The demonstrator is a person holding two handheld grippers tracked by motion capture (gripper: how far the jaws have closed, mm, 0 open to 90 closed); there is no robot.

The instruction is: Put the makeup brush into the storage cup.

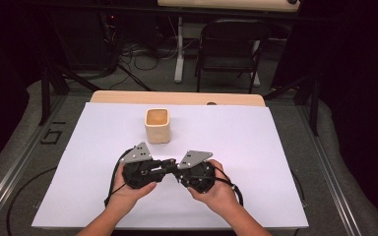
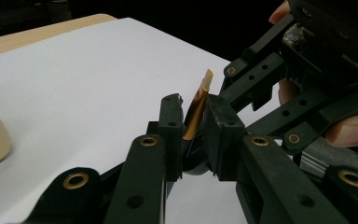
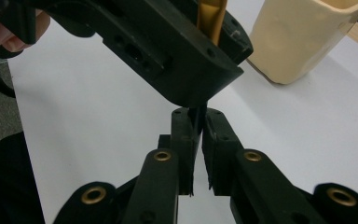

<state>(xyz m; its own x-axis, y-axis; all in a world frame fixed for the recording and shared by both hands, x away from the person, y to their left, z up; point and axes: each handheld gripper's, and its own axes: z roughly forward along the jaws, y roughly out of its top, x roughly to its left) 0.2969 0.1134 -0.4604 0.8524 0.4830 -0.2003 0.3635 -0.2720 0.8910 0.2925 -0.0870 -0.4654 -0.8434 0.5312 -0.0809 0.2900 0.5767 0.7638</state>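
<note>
Both hand-held grippers pinch one thin strip over the counter.

The left hand-held gripper (image 2: 193, 135) is clamped on the orange strip (image 2: 197, 112); the right hand-held gripper (image 3: 196, 140) is closed on the strip's dark end. The strip hangs between them, near the cup (image 1: 156, 125), which looks empty; dropping it in seems left.

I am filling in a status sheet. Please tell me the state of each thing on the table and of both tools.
Left tool: shut on the gold strip.
Right tool: shut on a thin dark part; I cannot tell what it is.
Gold strip: tilted, off the table, between the two tools.
Cup: upright, apart from the tools, looks empty.
</note>
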